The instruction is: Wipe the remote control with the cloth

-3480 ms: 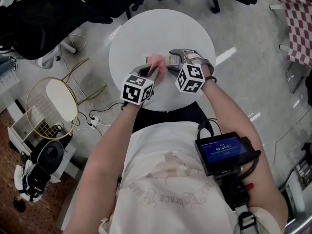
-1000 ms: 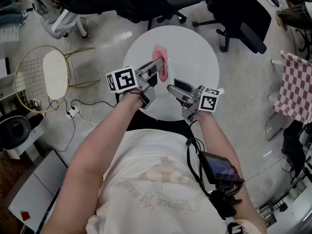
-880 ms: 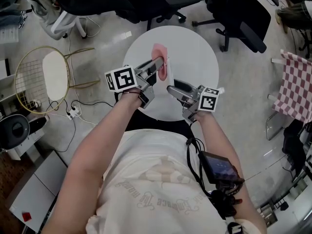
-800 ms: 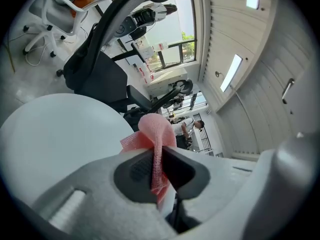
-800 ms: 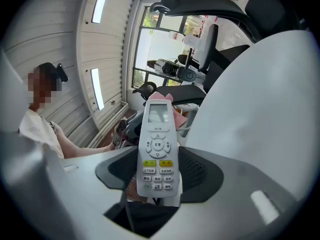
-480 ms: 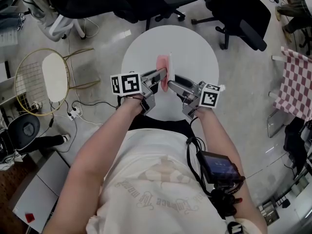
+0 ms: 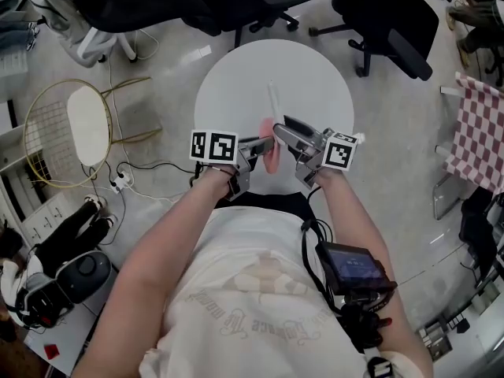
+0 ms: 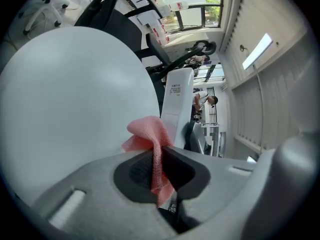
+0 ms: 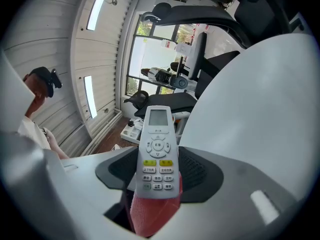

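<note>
Left gripper (image 7: 266, 142) fingers are closed on the pink cloth (image 8: 150, 134). Right gripper (image 7: 288, 126) fingers grip the remote control (image 9: 157, 144). The cloth lies against its lower end, above the bench (image 7: 315, 77) near edge.

Round white table (image 7: 315, 69) was set on a pale glossy floor (image 7: 394, 132), black office chairs (image 7: 386, 14) were grouped beyond its far edge, gold wire stand (image 7: 85, 124) and white cables (image 7: 118, 183) were seen off its left edge, red-and-white checked fabric (image 7: 479, 132) well off its right edge.

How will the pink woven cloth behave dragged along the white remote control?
Probably floppy: the pink woven cloth folds limply where the left gripper pinches it. Its textured weave likely grips, not slips, on the white remote control.
</note>
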A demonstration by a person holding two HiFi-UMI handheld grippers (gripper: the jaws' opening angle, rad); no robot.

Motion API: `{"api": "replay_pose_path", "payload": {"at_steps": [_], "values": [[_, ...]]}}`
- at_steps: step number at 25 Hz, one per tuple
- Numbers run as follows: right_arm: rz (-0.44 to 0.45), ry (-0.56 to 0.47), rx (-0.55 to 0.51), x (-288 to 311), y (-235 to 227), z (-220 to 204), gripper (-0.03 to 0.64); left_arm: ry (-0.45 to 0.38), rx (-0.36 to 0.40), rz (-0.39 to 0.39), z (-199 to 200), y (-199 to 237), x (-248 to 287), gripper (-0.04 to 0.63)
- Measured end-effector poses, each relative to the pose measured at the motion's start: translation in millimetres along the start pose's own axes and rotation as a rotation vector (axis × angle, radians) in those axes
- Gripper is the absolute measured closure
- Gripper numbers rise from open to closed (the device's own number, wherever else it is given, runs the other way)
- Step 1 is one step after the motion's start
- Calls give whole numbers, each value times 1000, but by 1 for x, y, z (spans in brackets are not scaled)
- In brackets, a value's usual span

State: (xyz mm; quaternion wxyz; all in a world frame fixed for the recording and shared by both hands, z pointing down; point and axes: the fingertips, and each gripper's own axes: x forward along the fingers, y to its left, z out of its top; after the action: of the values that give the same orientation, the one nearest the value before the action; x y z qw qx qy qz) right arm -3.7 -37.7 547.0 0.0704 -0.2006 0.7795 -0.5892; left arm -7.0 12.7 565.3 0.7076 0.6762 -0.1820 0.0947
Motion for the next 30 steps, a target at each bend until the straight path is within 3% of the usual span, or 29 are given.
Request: {"api": "replay_pose_path", "payload": {"at_steps": [3,7,16,22,27,30], "values": [[-49,-2,-11,-1,-9,4,357,35,12,0,-9,-1,4,565],[-157,37,-75,-4,-34,5,356,63,111,66,-11,5,1,565],[-460,355,-373,-12,-85,-17,356,29,152,187,-1,30,-24,565],[-554,488,-552,-14,-102,-25,356,8,158,219,-5,32,-30,565],[-637,629,-768,-22,-110,-33,355,-4,166,245,-14,31,-30,565],[-630,681,-837,-24,-111,-40,353,-29,168,261,-17,30,-33,565]]}}
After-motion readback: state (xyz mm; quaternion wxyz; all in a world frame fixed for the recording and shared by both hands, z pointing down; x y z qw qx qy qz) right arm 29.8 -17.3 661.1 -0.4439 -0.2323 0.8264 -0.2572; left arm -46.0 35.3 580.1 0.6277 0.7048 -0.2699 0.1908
